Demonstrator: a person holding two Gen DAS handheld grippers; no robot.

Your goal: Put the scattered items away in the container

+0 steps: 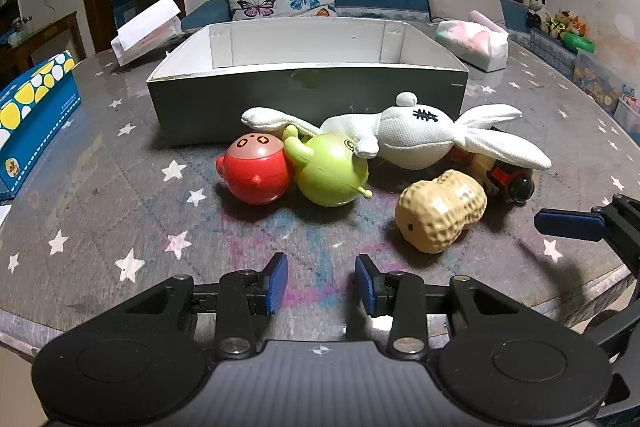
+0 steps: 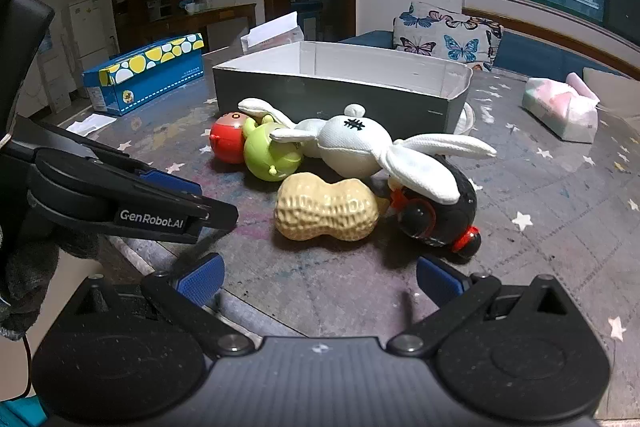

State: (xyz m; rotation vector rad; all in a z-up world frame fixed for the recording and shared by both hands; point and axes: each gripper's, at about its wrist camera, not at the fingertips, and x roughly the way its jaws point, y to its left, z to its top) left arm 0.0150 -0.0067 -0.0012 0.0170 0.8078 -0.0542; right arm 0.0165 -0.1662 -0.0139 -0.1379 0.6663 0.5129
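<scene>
Basically nothing's tidied yet — the box [image 1: 308,99] sits empty while the toys [image 1: 332,169] huddle just in front of it, and the left gripper [image 1: 321,285] (half open) and right gripper [image 2: 318,281] (wide open) hold nothing.

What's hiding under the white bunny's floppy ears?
A black and red toy lies under the bunny's ear, leaning against the peanut. The ear covers its top, so what kind of toy it is stays unclear.
</scene>
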